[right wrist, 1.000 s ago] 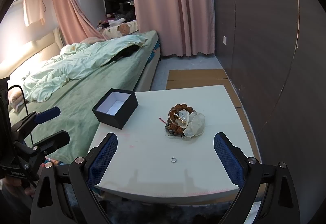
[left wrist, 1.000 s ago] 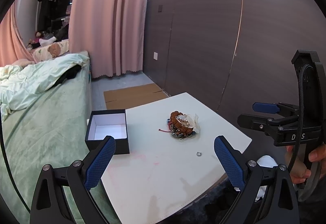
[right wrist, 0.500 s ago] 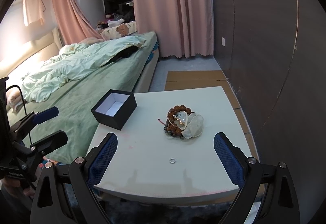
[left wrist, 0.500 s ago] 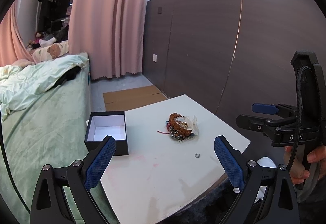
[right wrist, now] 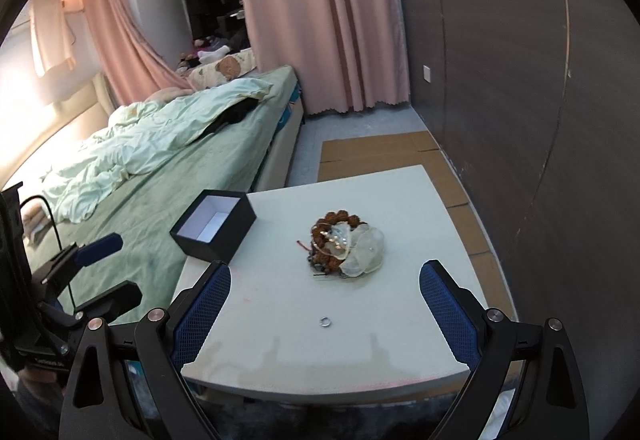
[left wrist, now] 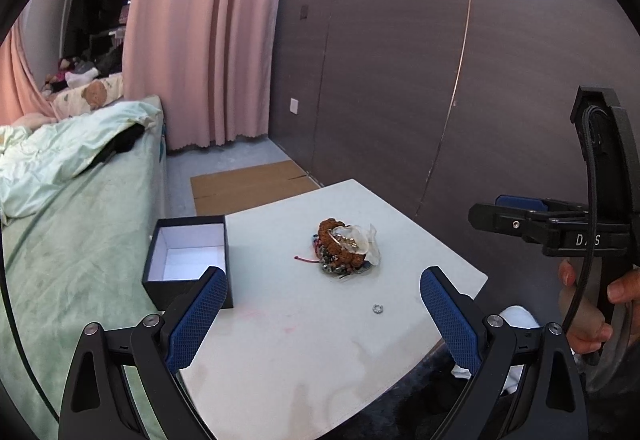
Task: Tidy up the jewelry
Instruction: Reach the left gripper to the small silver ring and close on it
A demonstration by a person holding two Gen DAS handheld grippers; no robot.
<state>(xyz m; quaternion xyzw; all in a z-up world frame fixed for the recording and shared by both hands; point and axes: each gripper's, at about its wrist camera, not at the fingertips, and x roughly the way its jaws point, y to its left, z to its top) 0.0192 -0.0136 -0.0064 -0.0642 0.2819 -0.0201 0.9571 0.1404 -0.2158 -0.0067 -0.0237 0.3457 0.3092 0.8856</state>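
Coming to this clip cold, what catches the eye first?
A tangled heap of jewelry sits mid-table, brown beads on top beside a clear pouch. A small ring lies alone nearer the camera, and an open black box waits at the table's bed-side corner. Both claws hang open, empty.

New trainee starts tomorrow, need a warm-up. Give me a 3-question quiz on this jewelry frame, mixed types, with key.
1. True or false: the black box on the table is open, with nothing visible inside.
2. Multiple choice: the small ring lies
A. inside the box
B. alone on the table, nearer the cameras than the jewelry pile
C. on top of the pile
3. Fill in: both the left gripper and the right gripper have their fingers ____ and hold nothing.

Key: 1 true; 2 B; 3 open.
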